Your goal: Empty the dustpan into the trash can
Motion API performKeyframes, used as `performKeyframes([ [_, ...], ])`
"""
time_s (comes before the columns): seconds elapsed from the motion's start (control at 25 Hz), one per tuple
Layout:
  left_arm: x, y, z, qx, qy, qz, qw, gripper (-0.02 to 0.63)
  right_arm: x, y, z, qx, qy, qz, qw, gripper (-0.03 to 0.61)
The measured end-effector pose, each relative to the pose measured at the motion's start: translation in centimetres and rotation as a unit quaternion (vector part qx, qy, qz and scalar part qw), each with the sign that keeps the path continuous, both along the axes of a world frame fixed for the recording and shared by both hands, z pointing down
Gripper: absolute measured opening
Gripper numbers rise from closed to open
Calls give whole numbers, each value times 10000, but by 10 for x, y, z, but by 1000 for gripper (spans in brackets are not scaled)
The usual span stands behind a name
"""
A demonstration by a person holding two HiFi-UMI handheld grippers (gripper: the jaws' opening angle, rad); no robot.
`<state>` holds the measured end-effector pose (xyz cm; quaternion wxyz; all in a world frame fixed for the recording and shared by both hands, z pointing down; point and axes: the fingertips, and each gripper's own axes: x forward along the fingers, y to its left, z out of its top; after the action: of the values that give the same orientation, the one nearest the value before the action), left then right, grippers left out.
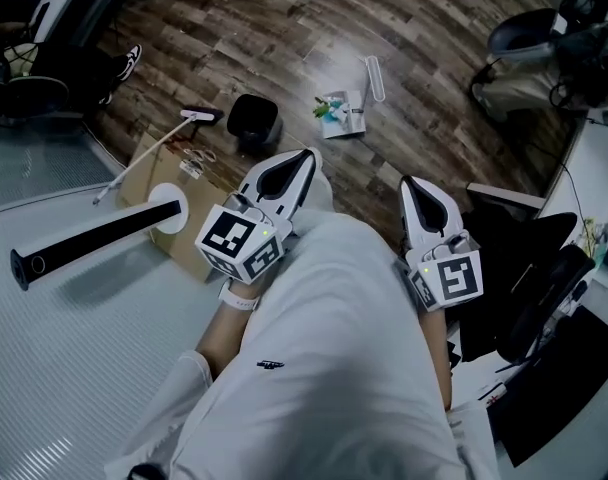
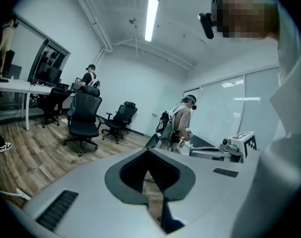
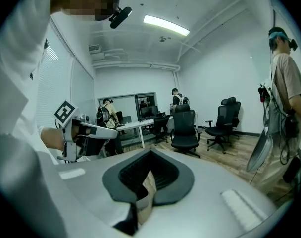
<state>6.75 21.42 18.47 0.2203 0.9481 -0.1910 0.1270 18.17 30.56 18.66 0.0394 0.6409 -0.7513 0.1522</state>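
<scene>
A black trash can stands on the wood floor ahead of me. To its right lies a white dustpan with coloured litter on it, and a white looped handle rests beside it. My left gripper and right gripper hang side by side at waist height, short of both, jaws shut and empty. The left gripper view shows shut jaws aimed across the office. The right gripper view shows the same.
A long white-handled broom lies left of the can by a cardboard sheet. A black tower on a white round base lies on the grey floor. Office chairs, desks and another person fill the room.
</scene>
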Motion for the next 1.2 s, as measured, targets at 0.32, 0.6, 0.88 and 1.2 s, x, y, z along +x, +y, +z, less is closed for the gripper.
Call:
performKeyframes([
  [0.32,-2,-110,-7,104,374,-88,9992,3,5,-99,-22,15,204,161,9997,12],
  [0.6,-1,-162,11,272,81,367,9989,3,16,-163,-13,-293,297,557,9976,103],
  [0.88,4,-187,29,351,-74,800,9961,3,18,-194,6,-679,466,713,9940,104],
  [1.2,25,-198,36,312,-14,1043,9941,3,20,-206,23,-928,312,494,9940,153],
])
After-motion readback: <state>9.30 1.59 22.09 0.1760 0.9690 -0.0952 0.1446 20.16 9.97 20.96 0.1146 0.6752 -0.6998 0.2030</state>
